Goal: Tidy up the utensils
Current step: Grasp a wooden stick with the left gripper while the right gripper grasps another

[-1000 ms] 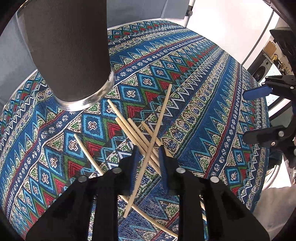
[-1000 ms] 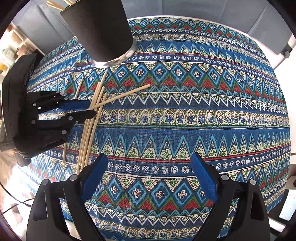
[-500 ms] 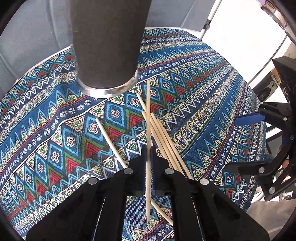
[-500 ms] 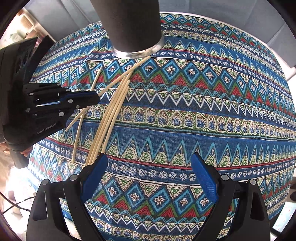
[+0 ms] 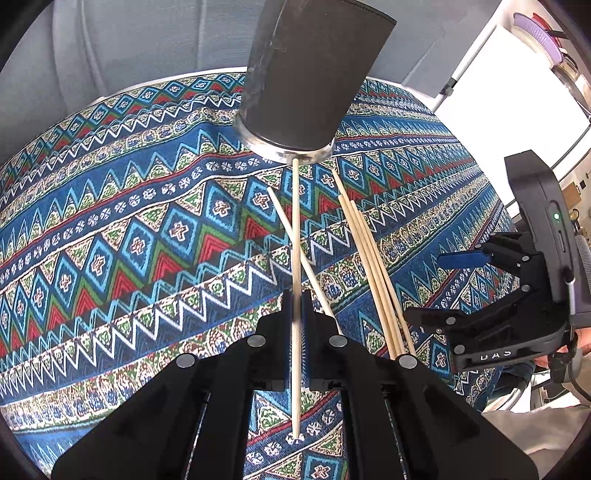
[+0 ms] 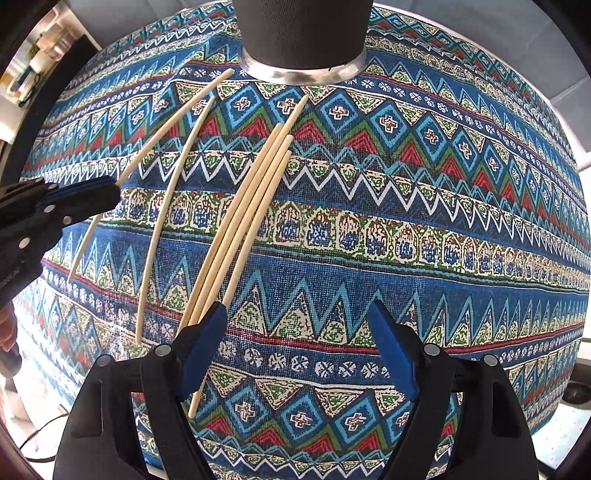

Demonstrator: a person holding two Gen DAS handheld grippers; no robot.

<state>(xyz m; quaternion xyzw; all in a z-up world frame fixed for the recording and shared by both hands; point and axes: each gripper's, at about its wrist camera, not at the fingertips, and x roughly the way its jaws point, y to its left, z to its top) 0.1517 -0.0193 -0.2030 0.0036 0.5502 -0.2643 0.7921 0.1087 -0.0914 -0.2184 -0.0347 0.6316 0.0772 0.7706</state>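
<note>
The left gripper [image 5: 295,306] is closed on one chopstick [image 5: 295,236]. The stick passes straight between the two blue pads, which press it from both sides. Its far end reaches the metal base of the dark holder [image 5: 306,74], and its near end sticks out behind the pads, above the patterned cloth [image 5: 129,240]. The stick is lifted off the cloth, because another stick [image 5: 291,236] lies under it and crosses it at an angle.

To the right of the left gripper a bundle [image 5: 373,266] of four sticks lies on the cloth, close together and almost parallel.

The right gripper [image 6: 297,350] has its jaws wide apart; they have just been closing a little, and nothing is between them. The bundle [image 6: 243,221] lies just outside its left finger [image 6: 205,343]: the near ends of the sticks pass beside and under this finger, not in the gap. Only bare cloth shows between the two fingers.

In the right wrist view the left gripper [image 6: 99,190] is at the left edge, shut on its stick. The single stick [image 6: 173,206] lies between it and the bundle. The holder [image 6: 303,33] stands upright at the far side of the cloth.
</note>
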